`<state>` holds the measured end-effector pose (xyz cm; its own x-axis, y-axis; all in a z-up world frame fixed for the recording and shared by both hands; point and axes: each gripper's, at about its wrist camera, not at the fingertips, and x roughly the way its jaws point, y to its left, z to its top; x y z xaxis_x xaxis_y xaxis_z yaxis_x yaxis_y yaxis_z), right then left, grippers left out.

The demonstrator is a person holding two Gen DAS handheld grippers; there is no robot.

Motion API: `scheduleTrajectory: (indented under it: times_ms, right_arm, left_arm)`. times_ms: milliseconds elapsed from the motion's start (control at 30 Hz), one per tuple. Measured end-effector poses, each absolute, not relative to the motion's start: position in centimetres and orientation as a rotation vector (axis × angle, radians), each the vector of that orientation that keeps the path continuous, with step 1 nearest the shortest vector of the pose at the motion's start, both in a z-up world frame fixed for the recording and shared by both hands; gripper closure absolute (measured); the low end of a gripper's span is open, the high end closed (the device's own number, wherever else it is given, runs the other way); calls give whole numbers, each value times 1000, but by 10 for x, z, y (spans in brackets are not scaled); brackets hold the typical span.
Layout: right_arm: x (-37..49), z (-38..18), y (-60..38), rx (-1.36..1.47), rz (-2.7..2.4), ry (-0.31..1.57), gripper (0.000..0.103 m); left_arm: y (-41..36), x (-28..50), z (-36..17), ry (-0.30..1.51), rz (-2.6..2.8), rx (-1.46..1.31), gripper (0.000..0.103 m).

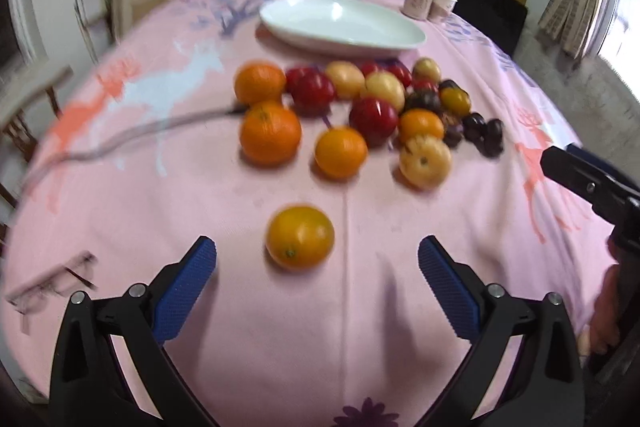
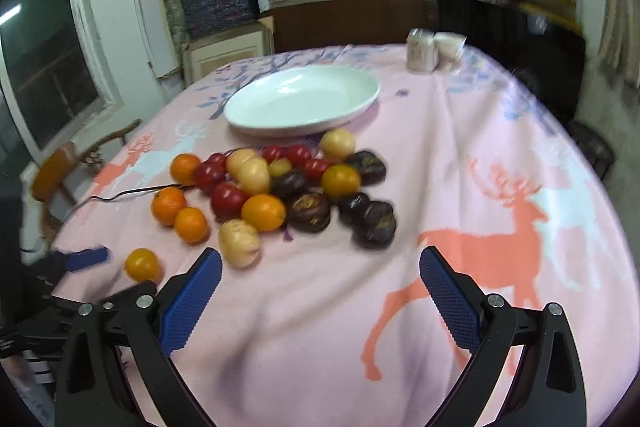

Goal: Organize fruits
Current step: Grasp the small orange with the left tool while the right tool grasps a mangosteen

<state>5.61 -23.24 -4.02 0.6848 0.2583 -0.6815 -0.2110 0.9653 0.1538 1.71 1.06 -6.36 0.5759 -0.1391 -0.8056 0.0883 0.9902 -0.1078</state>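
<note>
**Fruits heaped mid-table, one orange apart between the left jaws**

Fruits lay in a loose heap at the centre of the left wrist frame, on a pink deer-print tablecloth, just below a white oval dish that held nothing. One lone orange sat apart from the heap, lower in the frame, just ahead of the left gripper, whose blue-padded jaws stood wide apart on either side of it without touching it. This view alone showed a pair of glasses at the lower left and a bare hand at the right edge under the dark body of the other tool.

From the right wrist view the dark purple fruits showed clearly on the heap's right side, and the lone orange appeared at the lower left beside a blue fingertip of the left tool. The right gripper hovered over bare cloth low in the frame, jaws spread wide and holding nothing. Two pale cups stood at the table's far edge.
</note>
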Motion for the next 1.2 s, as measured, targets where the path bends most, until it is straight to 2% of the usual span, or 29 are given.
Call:
scheduleTrajectory:
  times_ms: [100,133,167,233,367,400,467,500,867,933,1000,1133,1200]
  right_arm:
    - [59,-48,-235,80,249,781,3]
    - [60,-50,-234,75,240,783,3]
    - [61,-52,-234,72,235,786,3]
    - [65,-56,-234,76,230,795,3]
    - [69,-61,-236,84,239,799,3]
    - [70,-61,-236,83,239,799,3]
    - [70,-63,-239,81,233,798,3]
    - [70,-64,-244,84,234,797,3]
    - [77,-70,-252,42,197,795,6]
    - [81,-69,-253,20,189,798,10]
    - [88,-68,-253,-18,186,802,21]
    - [106,-69,-252,-73,194,814,28]
    - [116,-73,-250,-71,209,838,35]
  left_arm:
    - [16,18,-70,946,-130,-74,5]
    - [17,19,-70,941,-134,-79,10]
    - [18,22,-70,939,-138,-85,21]
    - [18,28,-73,956,-147,-83,29]
    - [17,33,-80,957,-135,-59,35]
    - [17,33,-79,952,-134,-58,40]
    - [17,36,-79,949,-130,-51,61]
    - [17,37,-79,947,-132,-53,64]
    - [17,31,-79,911,-145,-37,66]
    - [18,30,-79,908,-146,-41,66]
    - [20,30,-80,909,-152,-47,66]
    - [21,30,-79,909,-158,-52,66]
    - [21,30,-79,911,-165,-56,66]
